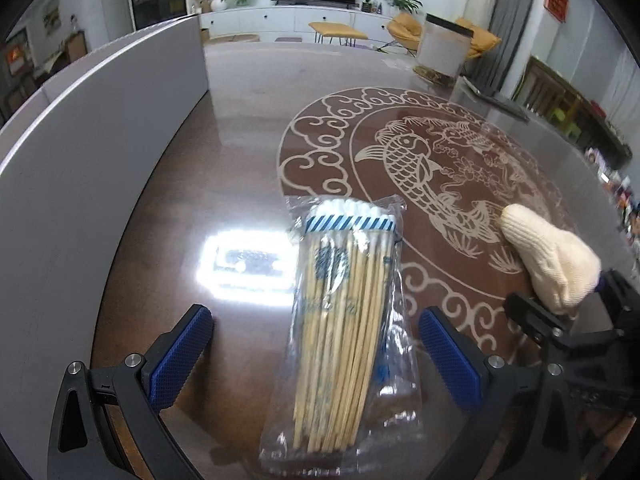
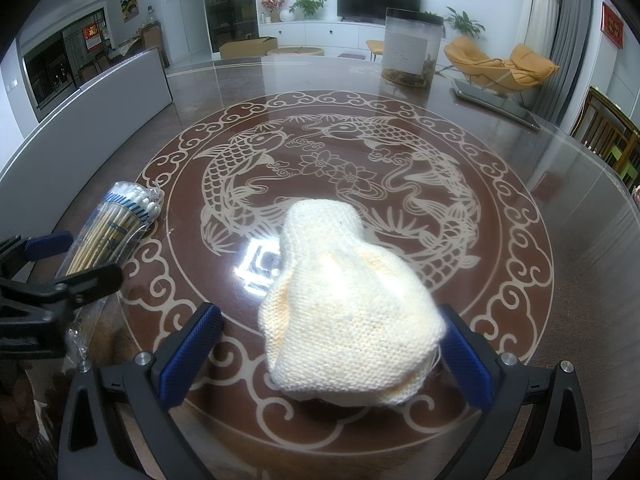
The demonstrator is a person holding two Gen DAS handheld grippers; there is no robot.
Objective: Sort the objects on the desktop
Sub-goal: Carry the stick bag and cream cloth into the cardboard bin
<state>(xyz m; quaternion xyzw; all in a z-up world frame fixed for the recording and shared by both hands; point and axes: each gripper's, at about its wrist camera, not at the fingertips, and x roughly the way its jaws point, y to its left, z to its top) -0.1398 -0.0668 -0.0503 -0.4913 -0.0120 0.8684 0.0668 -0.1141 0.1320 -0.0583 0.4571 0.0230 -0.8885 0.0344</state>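
Observation:
A clear plastic bag of wooden cotton swabs [image 1: 344, 328] lies on the brown glass-topped table, between the wide-apart blue pads of my left gripper [image 1: 316, 320], which is open and does not touch it. A cream knitted piece [image 2: 344, 312] rests on the table between the blue pads of my right gripper [image 2: 332, 324], which is open around it; the right pad is close to the knit. The swab bag [image 2: 116, 228] and the left gripper [image 2: 60, 264] also show at the left in the right wrist view. The knitted piece [image 1: 548, 256] shows at the right in the left wrist view.
A grey curved panel [image 1: 92, 128] borders the table on the left. A tall clear jar with a white label [image 2: 412, 48] stands at the far side. A flat dark tablet-like object [image 2: 496, 104] lies at the far right. The table carries a fish pattern [image 2: 320, 168].

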